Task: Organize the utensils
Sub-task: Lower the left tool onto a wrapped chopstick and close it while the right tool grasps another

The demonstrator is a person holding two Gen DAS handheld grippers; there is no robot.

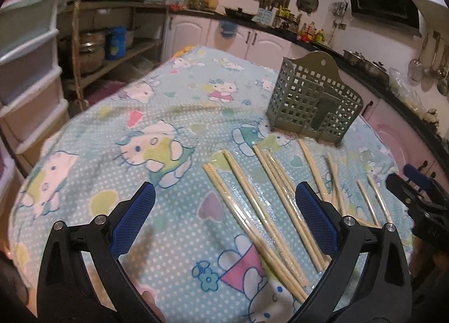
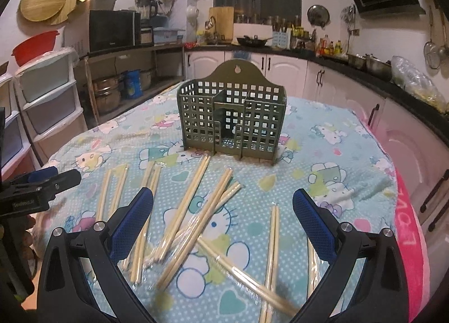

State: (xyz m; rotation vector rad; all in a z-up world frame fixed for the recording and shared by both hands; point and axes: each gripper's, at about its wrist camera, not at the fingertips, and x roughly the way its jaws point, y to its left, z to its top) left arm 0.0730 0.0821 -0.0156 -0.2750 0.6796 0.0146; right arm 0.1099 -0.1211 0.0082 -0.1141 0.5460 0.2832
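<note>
A: Item one: pale bamboo chopsticks in clear plastic sleeves [image 2: 196, 210], loose pairs scattered over the blue cartoon-cat tablecloth [image 1: 118, 115]. Item two: grey-green perforated plastic utensil holder [image 2: 232, 118], upright, its compartments apparently empty.

B: Tongs?

A: Left gripper [image 1: 224, 210] spread wide, holding nothing, with one pair [image 1: 252, 210] lying between its blue pads. Right gripper [image 2: 223, 213] likewise wide and empty, hovering above the main heap, the holder straight ahead beyond it.

B: Step in hand?

A: By my reckoning the opening pick; nothing is sorted yet. The next move calls for lowering onto one sleeved pair, closing across its width, then carrying it tips-down into a compartment. The slippery wrap may let it slide.
</note>
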